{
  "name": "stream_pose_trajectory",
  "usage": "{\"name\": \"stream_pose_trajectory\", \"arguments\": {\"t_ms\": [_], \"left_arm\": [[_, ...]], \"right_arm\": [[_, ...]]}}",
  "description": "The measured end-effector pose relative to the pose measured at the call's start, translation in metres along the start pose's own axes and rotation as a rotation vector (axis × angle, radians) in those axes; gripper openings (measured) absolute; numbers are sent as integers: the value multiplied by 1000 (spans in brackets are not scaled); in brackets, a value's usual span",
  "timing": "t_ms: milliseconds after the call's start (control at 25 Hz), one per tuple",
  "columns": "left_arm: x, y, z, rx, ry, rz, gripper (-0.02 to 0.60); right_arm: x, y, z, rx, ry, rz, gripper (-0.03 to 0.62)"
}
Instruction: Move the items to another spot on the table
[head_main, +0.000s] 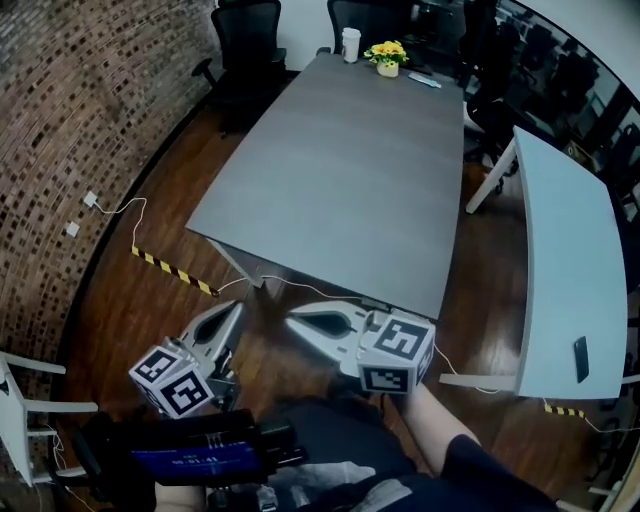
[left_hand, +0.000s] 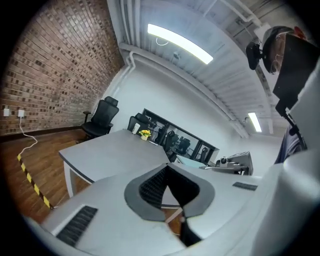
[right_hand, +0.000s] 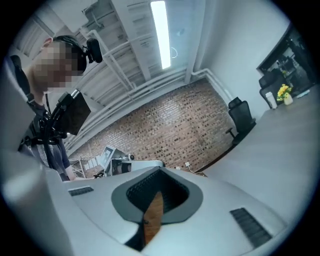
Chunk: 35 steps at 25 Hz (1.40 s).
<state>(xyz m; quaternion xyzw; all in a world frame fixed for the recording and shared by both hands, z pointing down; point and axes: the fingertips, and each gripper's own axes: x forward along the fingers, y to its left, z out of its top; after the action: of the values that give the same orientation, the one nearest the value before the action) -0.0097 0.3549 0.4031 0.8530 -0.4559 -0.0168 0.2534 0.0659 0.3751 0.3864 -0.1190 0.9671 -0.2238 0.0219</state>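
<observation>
My left gripper (head_main: 230, 312) and right gripper (head_main: 298, 325) hang low in front of my body, both with jaws pressed together and nothing between them. In each gripper view the ridged pads meet at the tips and only floor or table edge shows through the gap behind. They sit just off the near end of a long grey table (head_main: 340, 180), above a dark wooden floor (head_main: 140, 300). The items stand well away at the far end: a white paper cup (head_main: 350, 44), a small pot of yellow flowers (head_main: 387, 55) just beside it, and a slim pale flat object (head_main: 424, 80), too small to identify. I judge the cup light and thin-walled, easy to crush or tip, and I cannot tell whether it holds liquid. I would close gently round its middle and keep it upright. The flowers look soft and top-heavy, so the hold belongs on the stiffer pot beneath the blooms. The flat object will likely resist being picked up, so a pinch across its narrow width suits it best.
</observation>
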Motion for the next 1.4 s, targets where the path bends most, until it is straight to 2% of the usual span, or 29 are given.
{"name": "stream_pose_trajectory", "arguments": {"t_ms": [280,480,600,760,880,960,1080,1200,1400], "left_arm": [[41,-16,-5,25,62,-69,-9],[57,7,-3,41,98,-133,-9],[57,23,-1,84,139,-189,-9],[54,80,34,126,141,-232,-9],[55,123,70,220,124,-270,-9],[58,140,87,256,122,-316,-9],[73,156,104,213,119,-379,-9],[94,145,105,176,137,-456,-9],[111,82,95,239,164,-585,-9]], "right_arm": [[-29,-26,7,18,-41,-66,-21],[-11,-45,10,11,-53,-134,-21],[11,-57,8,4,-48,-212,-21],[55,-73,12,-66,-42,-350,-20],[94,-75,28,-127,-77,-388,-20],[115,-71,42,-168,-84,-409,-20],[135,-67,54,-264,-44,-455,-20],[140,-64,60,-358,-15,-505,-20],[97,-50,71,-353,-97,-599,-21]]}}
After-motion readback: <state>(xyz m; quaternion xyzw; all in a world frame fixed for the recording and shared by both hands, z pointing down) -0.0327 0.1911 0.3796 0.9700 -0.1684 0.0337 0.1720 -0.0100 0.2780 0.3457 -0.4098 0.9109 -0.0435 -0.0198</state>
